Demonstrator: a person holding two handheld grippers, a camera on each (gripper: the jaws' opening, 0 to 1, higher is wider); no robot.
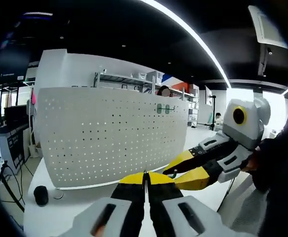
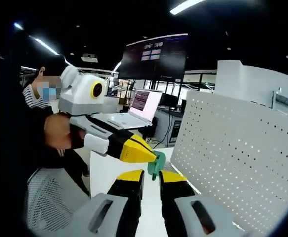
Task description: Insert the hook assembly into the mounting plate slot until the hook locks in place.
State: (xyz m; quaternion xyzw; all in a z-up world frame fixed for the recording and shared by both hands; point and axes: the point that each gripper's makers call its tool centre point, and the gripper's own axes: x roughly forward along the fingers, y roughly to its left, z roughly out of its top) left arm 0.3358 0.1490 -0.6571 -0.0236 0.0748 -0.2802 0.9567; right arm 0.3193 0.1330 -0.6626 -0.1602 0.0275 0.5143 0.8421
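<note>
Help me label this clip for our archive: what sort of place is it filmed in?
Probably a lab or workshop-style office. A white pegboard stands on a white table, metal shelving runs behind it, and an open laptop sits under a large dark monitor, with strip lights overhead.

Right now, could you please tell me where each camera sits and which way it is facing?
Left gripper view: rides on the left tool, whose jaws meet; it faces the white pegboard standing on the table, with the right tool entering from the right.
Right gripper view: rides on the right tool, which holds a green hook; the pegboard runs along its right, the left tool and the person's hand on its left.
Shared: the pegboard and both tools.
</note>
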